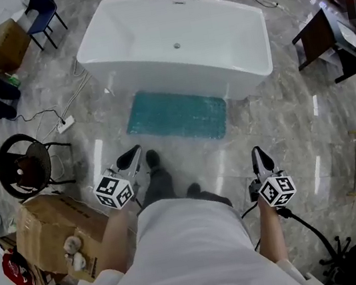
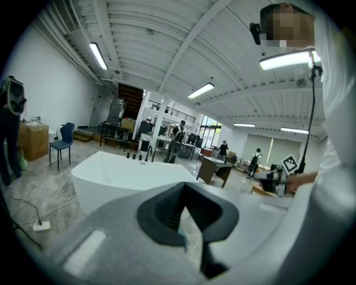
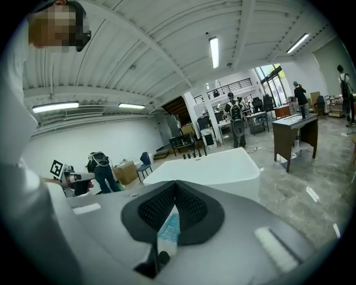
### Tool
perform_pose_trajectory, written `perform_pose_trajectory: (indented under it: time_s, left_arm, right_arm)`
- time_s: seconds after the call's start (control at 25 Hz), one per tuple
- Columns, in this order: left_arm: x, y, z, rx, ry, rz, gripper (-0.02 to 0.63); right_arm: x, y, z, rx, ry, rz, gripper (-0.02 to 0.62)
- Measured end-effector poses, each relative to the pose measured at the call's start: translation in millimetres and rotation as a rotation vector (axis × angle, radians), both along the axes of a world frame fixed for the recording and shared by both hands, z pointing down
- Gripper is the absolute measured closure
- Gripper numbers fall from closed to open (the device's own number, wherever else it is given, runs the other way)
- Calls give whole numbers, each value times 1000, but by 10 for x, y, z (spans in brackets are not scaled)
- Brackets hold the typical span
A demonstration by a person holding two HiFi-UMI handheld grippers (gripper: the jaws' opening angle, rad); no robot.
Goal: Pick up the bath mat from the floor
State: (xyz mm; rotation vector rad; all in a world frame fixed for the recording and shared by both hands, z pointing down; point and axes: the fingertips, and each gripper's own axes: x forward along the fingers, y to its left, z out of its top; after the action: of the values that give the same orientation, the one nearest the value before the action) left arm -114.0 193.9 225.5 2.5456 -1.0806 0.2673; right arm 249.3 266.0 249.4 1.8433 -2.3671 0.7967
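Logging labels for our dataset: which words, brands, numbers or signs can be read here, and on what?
None can be read.
On the left tongs and right tongs, the cubes carry only black-and-white square patterns, no words.
The cardboard box shows no legible print.

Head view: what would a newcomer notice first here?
A big white bathtub fills the upper middle of the head view, with a teal bath mat flat on the grey stone floor just in front of it. Nearer the camera, a person holds the left gripper and the right gripper, both shut and empty, short of the mat.
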Motion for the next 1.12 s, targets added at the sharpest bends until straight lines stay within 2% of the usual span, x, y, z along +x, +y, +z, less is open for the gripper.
perform_pose_trajectory:
  time_s: [0.16, 0.32, 0.84, 1.12]
  left_arm:
    - [-215, -493, 6, 10, -6, 14, 607]
    - [-536, -1046, 14, 5, -12, -3, 606]
    - [-1166, -2497, 231, -37, -20, 121, 606]
    - [-1230, -3000, 432, -64, -31, 172, 606]
  right_arm:
    - [-158, -348, 29, -12, -14, 50, 591]
    - [-460, -765, -21, -15, -9, 58, 591]
    - [-1324, -1893, -2, -63, -5, 127, 591]
    - [-1479, -2261, 179, -114, 54, 150, 591]
